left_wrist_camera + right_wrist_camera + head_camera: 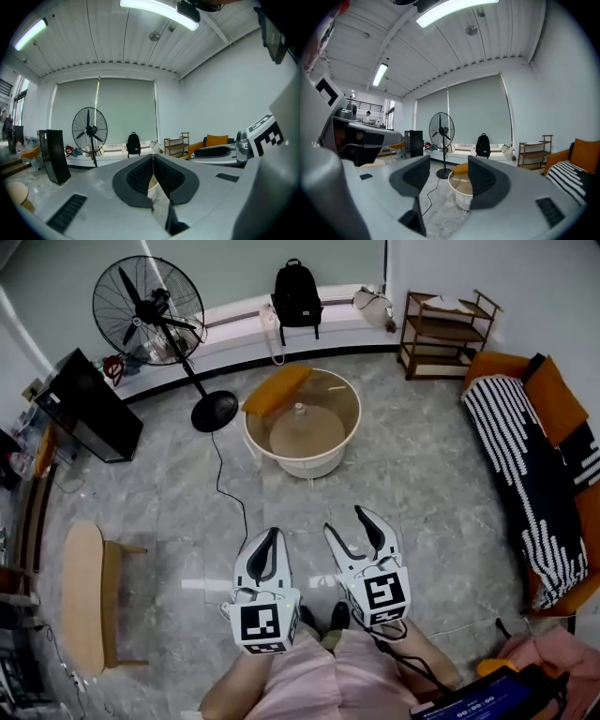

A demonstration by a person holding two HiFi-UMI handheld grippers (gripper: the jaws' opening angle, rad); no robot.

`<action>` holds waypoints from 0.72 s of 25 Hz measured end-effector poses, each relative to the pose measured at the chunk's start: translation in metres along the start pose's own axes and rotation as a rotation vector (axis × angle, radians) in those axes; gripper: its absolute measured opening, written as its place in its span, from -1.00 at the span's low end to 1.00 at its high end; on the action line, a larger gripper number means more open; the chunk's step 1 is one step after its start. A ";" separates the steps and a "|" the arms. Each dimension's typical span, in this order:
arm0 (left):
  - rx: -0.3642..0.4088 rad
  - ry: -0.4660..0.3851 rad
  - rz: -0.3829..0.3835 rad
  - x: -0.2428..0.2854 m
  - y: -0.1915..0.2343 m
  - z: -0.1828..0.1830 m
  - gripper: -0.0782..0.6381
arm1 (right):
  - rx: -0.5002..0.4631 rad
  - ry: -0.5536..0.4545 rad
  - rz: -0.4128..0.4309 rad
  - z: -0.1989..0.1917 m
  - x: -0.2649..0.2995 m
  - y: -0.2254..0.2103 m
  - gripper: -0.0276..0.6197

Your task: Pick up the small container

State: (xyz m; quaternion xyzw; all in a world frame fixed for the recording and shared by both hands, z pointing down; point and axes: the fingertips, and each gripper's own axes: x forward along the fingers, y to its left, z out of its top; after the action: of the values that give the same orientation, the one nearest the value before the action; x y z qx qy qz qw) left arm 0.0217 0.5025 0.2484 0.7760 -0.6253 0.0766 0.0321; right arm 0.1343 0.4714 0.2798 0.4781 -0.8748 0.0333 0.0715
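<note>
A small pale container (300,411) stands at the middle of a round glass-topped table (347,399), with an orange cushion (277,388) at the table's far left. Both grippers are held low over the floor, well short of the table. My left gripper (272,534) has its jaws pressed together with nothing between them, and they are also closed in the left gripper view (153,157). My right gripper (345,521) is open and empty. In the right gripper view the gripper (449,167) frames the table (461,193) between its jaws; the container is too small to make out there.
A standing fan (150,306) and its cable (225,488) lie left of the table. A black cabinet (89,407) and a wooden bench (84,596) are at the left. A backpack (296,294), a shelf (445,329) and an orange sofa (548,395) with a striped blanket border the room.
</note>
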 end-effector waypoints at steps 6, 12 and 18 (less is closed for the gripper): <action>-0.002 0.007 0.028 0.014 0.014 -0.003 -0.75 | -0.008 0.013 0.000 -0.006 0.022 -0.007 -0.15; -0.028 0.023 0.055 0.043 0.046 -0.014 -0.75 | 0.005 0.046 0.000 -0.017 0.065 -0.016 -0.15; -0.066 0.045 0.071 0.100 0.112 -0.021 -0.75 | -0.007 0.087 -0.001 -0.024 0.141 -0.018 -0.17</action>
State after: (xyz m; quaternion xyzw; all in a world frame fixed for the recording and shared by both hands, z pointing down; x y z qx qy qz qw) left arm -0.0686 0.3847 0.2800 0.7499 -0.6537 0.0747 0.0691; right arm 0.0760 0.3475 0.3259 0.4765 -0.8706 0.0510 0.1114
